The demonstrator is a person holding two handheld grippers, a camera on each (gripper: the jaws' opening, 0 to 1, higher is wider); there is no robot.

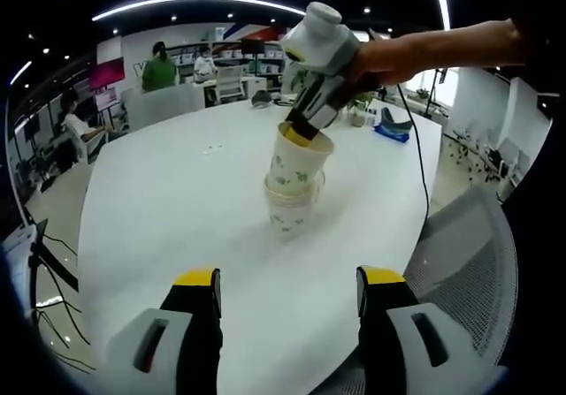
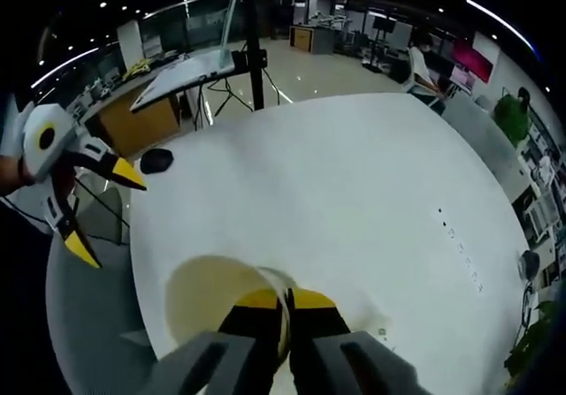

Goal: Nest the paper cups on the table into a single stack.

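Observation:
Two or three white paper cups with a green print stand nested in a stack (image 1: pixel 290 208) in the middle of the white table (image 1: pixel 177 209). The top cup (image 1: pixel 297 163) leans, only partly seated in the one below. My right gripper (image 1: pixel 305 130) comes down from the upper right in a person's hand and is shut on that cup's rim. In the right gripper view my right gripper (image 2: pixel 286 302) pinches the rim, with the cup's mouth (image 2: pixel 208 293) open to its left. My left gripper (image 1: pixel 289 280) is open near the table's front edge, holding nothing; it also appears open as the left gripper (image 2: pixel 88 209) at the left.
A grey mesh chair (image 1: pixel 469 262) stands at the table's near right edge. At the far end lie a blue object (image 1: pixel 389 132) and a small plant (image 1: pixel 358 112). A dark object (image 2: pixel 156 159) sits by the table's edge. People sit at desks in the background.

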